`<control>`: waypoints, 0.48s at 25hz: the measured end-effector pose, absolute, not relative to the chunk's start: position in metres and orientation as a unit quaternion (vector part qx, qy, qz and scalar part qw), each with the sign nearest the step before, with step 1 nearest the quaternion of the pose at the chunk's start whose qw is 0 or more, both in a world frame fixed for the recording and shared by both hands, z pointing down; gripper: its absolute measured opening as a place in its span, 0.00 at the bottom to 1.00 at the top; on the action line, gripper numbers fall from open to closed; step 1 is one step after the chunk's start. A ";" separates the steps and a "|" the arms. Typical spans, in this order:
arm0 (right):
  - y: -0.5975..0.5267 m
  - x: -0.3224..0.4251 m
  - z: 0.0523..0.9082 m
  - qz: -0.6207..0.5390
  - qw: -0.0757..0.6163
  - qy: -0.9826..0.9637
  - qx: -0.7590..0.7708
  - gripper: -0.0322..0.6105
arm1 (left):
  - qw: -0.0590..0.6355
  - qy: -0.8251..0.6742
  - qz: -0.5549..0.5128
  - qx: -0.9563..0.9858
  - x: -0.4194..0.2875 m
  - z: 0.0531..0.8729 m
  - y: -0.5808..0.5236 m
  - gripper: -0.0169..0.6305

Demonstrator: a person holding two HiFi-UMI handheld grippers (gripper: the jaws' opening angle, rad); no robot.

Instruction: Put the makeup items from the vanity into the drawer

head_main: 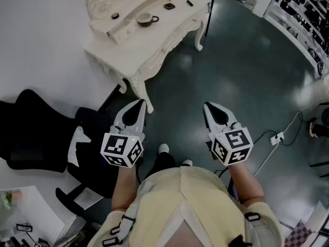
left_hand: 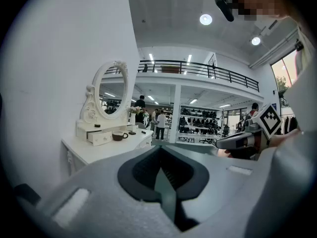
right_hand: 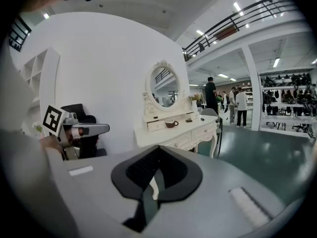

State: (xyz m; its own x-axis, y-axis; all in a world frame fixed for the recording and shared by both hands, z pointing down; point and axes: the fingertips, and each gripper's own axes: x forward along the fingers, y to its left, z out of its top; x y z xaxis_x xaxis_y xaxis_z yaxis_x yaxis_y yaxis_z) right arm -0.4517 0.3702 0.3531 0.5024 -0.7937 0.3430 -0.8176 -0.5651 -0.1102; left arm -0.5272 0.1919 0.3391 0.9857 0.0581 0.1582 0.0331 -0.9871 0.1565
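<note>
The white vanity [head_main: 154, 45] stands ahead of me, its oval mirror [left_hand: 110, 90] on top. On it sit a brown cup [head_main: 145, 19] and small dark makeup items [head_main: 169, 6], [head_main: 115, 15]. A little drawer [head_main: 121, 32] under the mirror is pulled out. The cup [right_hand: 171, 124] also shows in the right gripper view. My left gripper [head_main: 142, 103] and right gripper [head_main: 207, 106] hover side by side over the floor, well short of the vanity. Both are shut with nothing between the jaws. The right gripper [left_hand: 237, 142] appears in the left gripper view, and the left gripper [right_hand: 86, 130] in the right one.
A black office chair [head_main: 31, 133] stands at my left beside the vanity leg [head_main: 139, 91]. A power strip with cable [head_main: 277, 137] lies on the dark floor at right. Display shelves [head_main: 303, 9] fill the far right. People [right_hand: 240, 105] stand in the distance.
</note>
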 end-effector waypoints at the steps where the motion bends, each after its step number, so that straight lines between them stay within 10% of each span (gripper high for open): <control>1: 0.365 -0.449 0.354 0.181 0.033 -0.464 0.867 0.05 | 0.082 0.025 0.082 0.993 -0.524 0.341 0.188 0.02; 12: 0.302 -0.424 0.366 0.187 0.020 -0.465 0.865 0.06 | 0.095 0.040 0.104 0.989 -0.493 0.360 0.134 0.02</control>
State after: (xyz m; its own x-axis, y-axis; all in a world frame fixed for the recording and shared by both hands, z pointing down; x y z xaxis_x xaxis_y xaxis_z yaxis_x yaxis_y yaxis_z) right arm -0.4238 0.3019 0.3658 0.4973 -0.7969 0.3430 -0.8121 -0.5666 -0.1390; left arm -0.4929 0.1340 0.3597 0.9753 0.0997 0.1973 0.0603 -0.9786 0.1966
